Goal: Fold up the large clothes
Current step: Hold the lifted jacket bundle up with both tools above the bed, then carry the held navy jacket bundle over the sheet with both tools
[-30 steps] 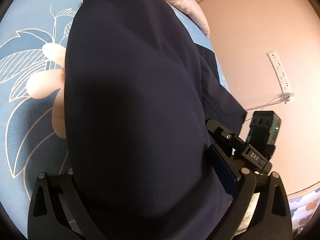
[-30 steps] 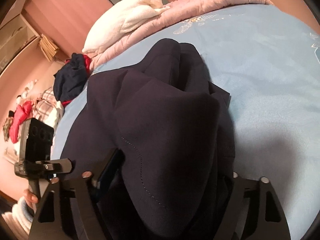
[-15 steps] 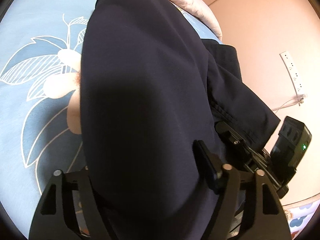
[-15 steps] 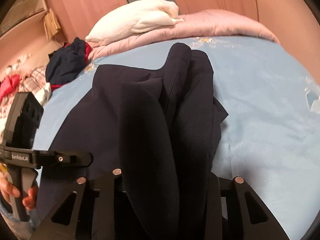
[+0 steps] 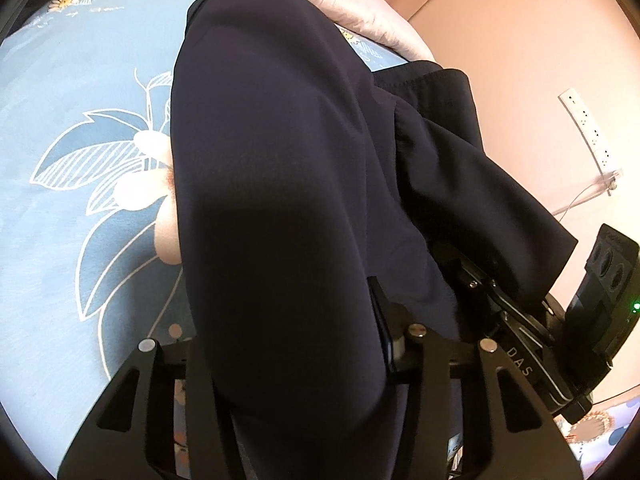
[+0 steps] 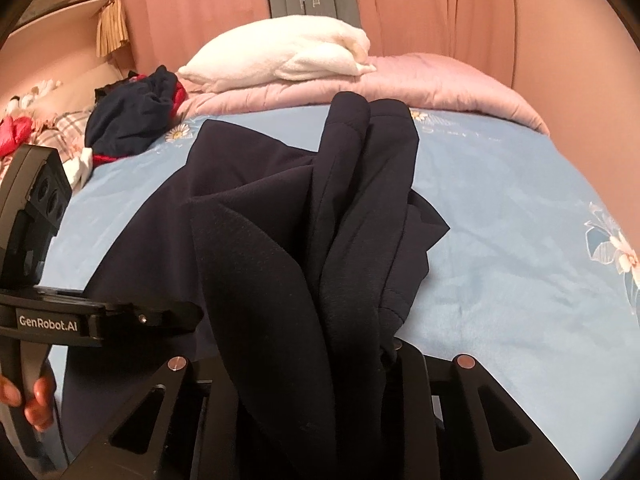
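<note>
- The big dark navy cloth garment [image 6: 328, 216] lies on the light blue bed sheet with white flower prints [image 6: 520, 248]. It fills the middle of both pictures.
- In the left wrist view, a thick fold of the garment [image 5: 280, 200] runs from the top middle down to the bottom middle, right between the two black fingers of the left tongs [image 5: 288, 364].
- The left tongs have just been closing. They now press on that fold from both sides (the cloth bulges out above them).
- In the right wrist view, a bunched-up strip of the garment rises from the bottom middle toward the top middle. The right tongs [image 6: 316, 368] have just been closing too, and they are clamped on this bunch.
- The right tongs [image 5: 520, 344] also show at the lower right of the left wrist view, touching the edge of the garment.
- The left tongs [image 6: 132, 316] show at the left edge of the right wrist view, with a person's fingers [image 6: 38, 404] on the handle at the lower left.
- At the top of the right wrist view sit a folded pink quilt [image 6: 440, 84] and a fluffy white blanket [image 6: 288, 54] on top of it.
- A pile of dark and red clothes [image 6: 132, 116] lies at the upper left.
</note>
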